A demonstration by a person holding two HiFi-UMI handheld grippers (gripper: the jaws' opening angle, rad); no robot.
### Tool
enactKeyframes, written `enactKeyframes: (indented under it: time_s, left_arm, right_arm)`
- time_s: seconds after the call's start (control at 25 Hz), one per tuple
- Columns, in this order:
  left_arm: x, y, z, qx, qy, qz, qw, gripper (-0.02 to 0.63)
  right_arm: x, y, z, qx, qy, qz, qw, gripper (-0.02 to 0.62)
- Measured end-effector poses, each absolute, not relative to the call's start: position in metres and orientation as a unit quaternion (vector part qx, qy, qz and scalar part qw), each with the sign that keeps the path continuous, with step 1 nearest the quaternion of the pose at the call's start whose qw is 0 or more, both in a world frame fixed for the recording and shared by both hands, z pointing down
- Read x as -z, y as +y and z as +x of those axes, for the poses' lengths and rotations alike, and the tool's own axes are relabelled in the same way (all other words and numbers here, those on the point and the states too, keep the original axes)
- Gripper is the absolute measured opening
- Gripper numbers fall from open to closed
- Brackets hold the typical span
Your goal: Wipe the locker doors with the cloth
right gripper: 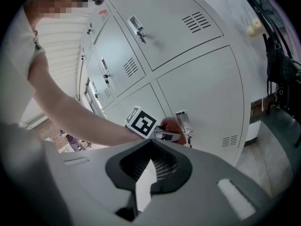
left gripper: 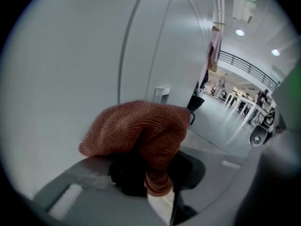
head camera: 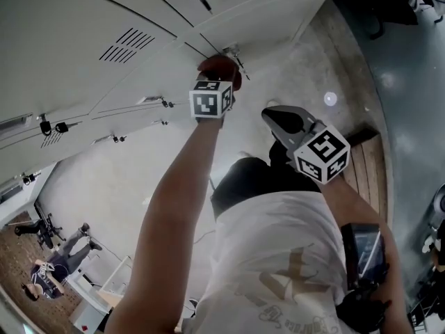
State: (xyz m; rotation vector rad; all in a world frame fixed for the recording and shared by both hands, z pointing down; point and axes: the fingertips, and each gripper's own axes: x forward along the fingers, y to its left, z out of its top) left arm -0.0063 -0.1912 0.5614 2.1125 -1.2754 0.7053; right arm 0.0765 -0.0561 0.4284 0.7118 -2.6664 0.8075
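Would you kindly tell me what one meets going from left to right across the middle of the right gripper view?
Person's forearm → left gripper's marker cube → red cloth → louvred vent low on the locker door → dark bag hanging at the right edge.

"Where is there room to pass?"

"Across the flat pale-grey metal locker door [left gripper: 70,55], bare beside the rust-red knitted cloth [left gripper: 141,126]."

"What is in the way?"

"The small silver latch handle [left gripper: 162,93] just beyond the cloth. The right gripper [head camera: 278,119] hangs clear of the doors."
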Motion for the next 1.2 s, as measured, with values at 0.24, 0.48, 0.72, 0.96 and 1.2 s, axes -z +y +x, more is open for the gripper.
enactKeyframes:
  time_s: [0.24,0.48,0.72,0.96,1.2]
  left_arm:
    - [-0.566,-0.192,-0.013,-0.28,-0.482,0.781,0.281,0.087]
    - [-0.587,-0.172,-0.071,-0.279,-0.528,0.736,0.319,0.087]
    - [-0.594,-0.149,-0.125,-0.271,-0.567,0.699,0.342,0.087]
    - [-0.591,-0.131,-0.171,-0.249,-0.607,0.662,0.362,0.087]
    - [-0.591,-0.116,-0.2,-0.218,-0.635,0.63,0.39,0.086]
  right_arm:
    - [-0.432,-0.054,0.071,-0.281,-0.919,0.237,0.14,0.008]
    - [-0.435,-0.054,0.063,-0.281,-0.92,0.23,0.147,0.008]
    - [-0.433,-0.047,0.047,-0.279,-0.923,0.219,0.152,0.008]
    - [-0.431,-0.043,0.035,-0.281,-0.923,0.215,0.15,0.008]
    - [-0.432,-0.037,0.024,-0.28,-0.924,0.212,0.151,0.008]
